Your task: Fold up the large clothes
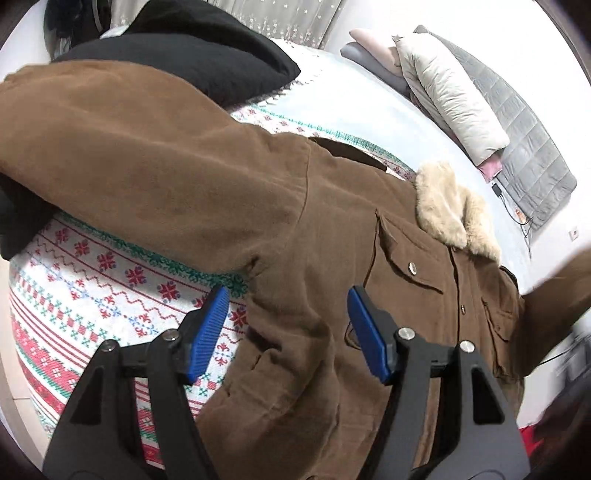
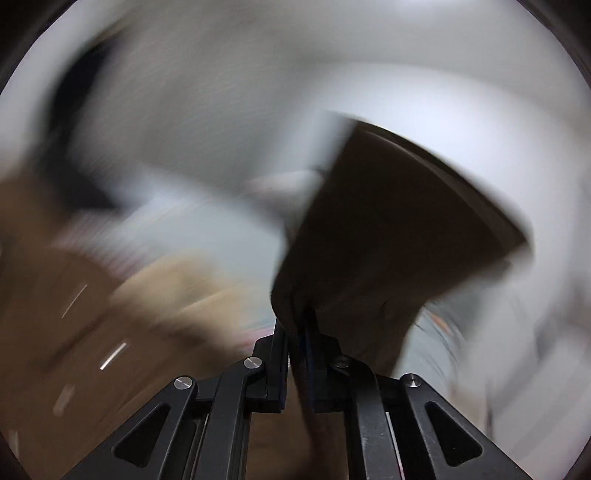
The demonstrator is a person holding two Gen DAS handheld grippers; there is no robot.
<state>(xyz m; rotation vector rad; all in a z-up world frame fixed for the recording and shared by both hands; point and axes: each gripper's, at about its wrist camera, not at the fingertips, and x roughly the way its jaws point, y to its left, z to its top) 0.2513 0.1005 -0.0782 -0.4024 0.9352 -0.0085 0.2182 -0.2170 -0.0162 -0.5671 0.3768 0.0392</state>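
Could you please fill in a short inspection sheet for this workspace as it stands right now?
Surface: bed with patterned knit cover.
Job's things: brown jacket spread out, fur collar, one sleeve lying across.
Clutter: black garment; pale padded coat; grey quilted pad.
Grippers: left hand-held gripper open above the jacket's side; right hand-held gripper shut on brown fabric.
Cables: dark cable beside the pad.
Surroundings: curtain; right view too blurred.
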